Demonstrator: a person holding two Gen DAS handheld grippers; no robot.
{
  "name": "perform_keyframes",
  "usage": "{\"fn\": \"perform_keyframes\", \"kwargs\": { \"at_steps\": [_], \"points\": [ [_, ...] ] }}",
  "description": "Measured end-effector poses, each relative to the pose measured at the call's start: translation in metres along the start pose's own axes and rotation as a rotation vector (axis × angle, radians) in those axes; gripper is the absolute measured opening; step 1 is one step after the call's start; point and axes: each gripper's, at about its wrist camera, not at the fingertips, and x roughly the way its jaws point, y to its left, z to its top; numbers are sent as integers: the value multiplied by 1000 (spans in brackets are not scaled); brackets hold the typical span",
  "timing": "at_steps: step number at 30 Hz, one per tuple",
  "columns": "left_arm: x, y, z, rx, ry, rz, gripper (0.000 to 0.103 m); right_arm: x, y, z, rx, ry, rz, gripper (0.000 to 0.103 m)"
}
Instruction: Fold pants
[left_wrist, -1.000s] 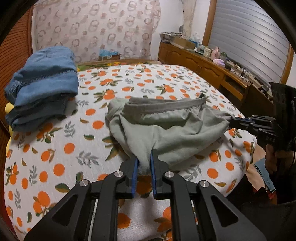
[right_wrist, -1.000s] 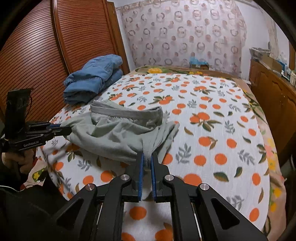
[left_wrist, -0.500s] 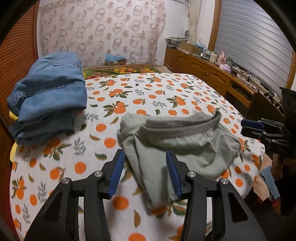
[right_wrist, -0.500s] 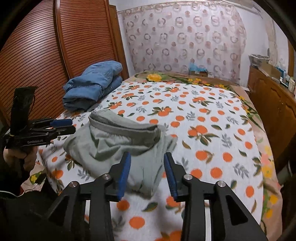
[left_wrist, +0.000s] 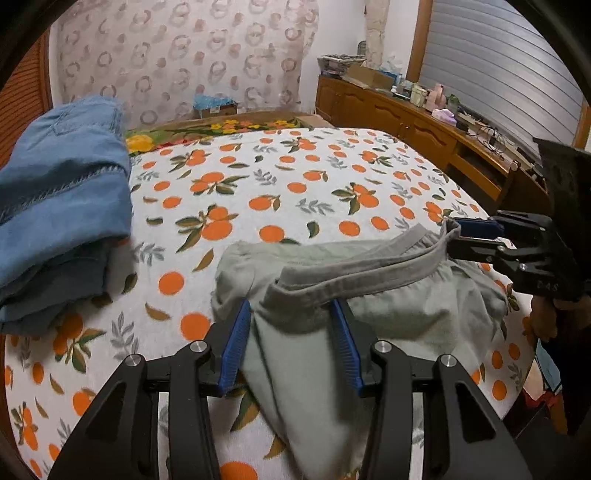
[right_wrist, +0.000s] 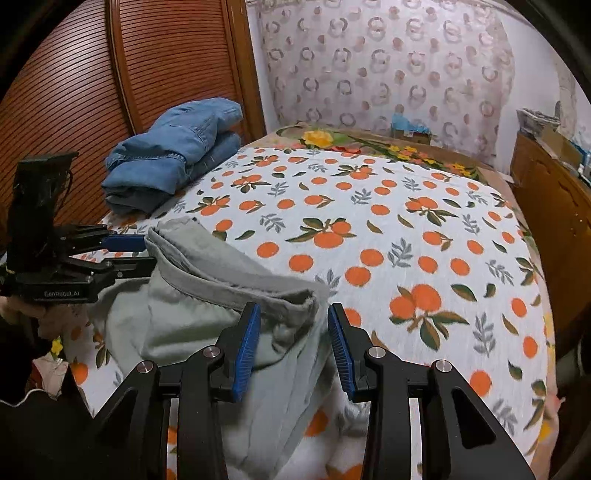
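Grey-green pants (left_wrist: 369, 306) lie bunched on the orange-print bed (left_wrist: 295, 192), waistband raised toward the far side. My left gripper (left_wrist: 291, 332) is open, its blue pads either side of the waistband's left corner. My right gripper (right_wrist: 291, 332) is open around the waistband's right corner (right_wrist: 295, 299). The pants also show in the right wrist view (right_wrist: 207, 295). Each gripper shows in the other's view, the right one (left_wrist: 458, 236) and the left one (right_wrist: 144, 251), jaws apart at the waistband ends.
A folded stack of blue jeans (left_wrist: 59, 199) sits at the bed's left side, also in the right wrist view (right_wrist: 173, 151). A wooden dresser (left_wrist: 424, 125) with clutter runs along the right. A slatted wooden wardrobe (right_wrist: 110, 92) stands on the left.
Both grippers were shut on the pants' near edge a second ago. They let go, opened, and moved forward to the waistband corners.
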Motion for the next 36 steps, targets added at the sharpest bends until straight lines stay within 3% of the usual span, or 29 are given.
{"fn": "perform_keyframes", "kwargs": {
  "at_steps": [1, 3, 5, 6, 10, 14, 16, 19, 24, 28, 30, 36],
  "points": [
    [0, -1, 2, 5, -8, 0, 46, 1, -1, 2, -4, -4, 4, 20],
    [1, 0, 5, 9, -14, 3, 31, 0, 0, 5, -19, -12, 7, 9],
    [2, 0, 9, 13, -20, 11, 24, -4, 1, 9, -24, -50, 6, 7],
    [2, 0, 10, 14, -26, 17, 15, -6, 0, 12, -19, -74, 11, 7],
    [-3, 7, 16, -33, -58, 39, 12, -11, 0, 16, -6, -129, 7, 7],
    [-3, 8, 20, -48, -63, 45, 12, 1, 3, 12, -6, -99, -32, 7],
    [-2, 9, 19, -53, -50, 52, 15, 7, 2, 10, 4, -70, -46, 7],
    [-2, 10, 17, -62, -43, 82, 23, 8, -1, 9, 25, -57, -52, 19],
    [-9, 10, 12, -67, -43, 88, 48, -8, -2, 3, 51, -71, -61, 27],
    [-14, 6, 3, -69, -33, 73, 52, -23, 3, -13, 38, -53, -75, 28],
    [-14, 5, -2, -71, -26, 68, 69, -28, 5, -22, 37, -40, -70, 28],
    [-7, 6, -16, -72, 10, 60, 71, -42, 7, -40, 71, -23, -54, 28]
  ]
}}
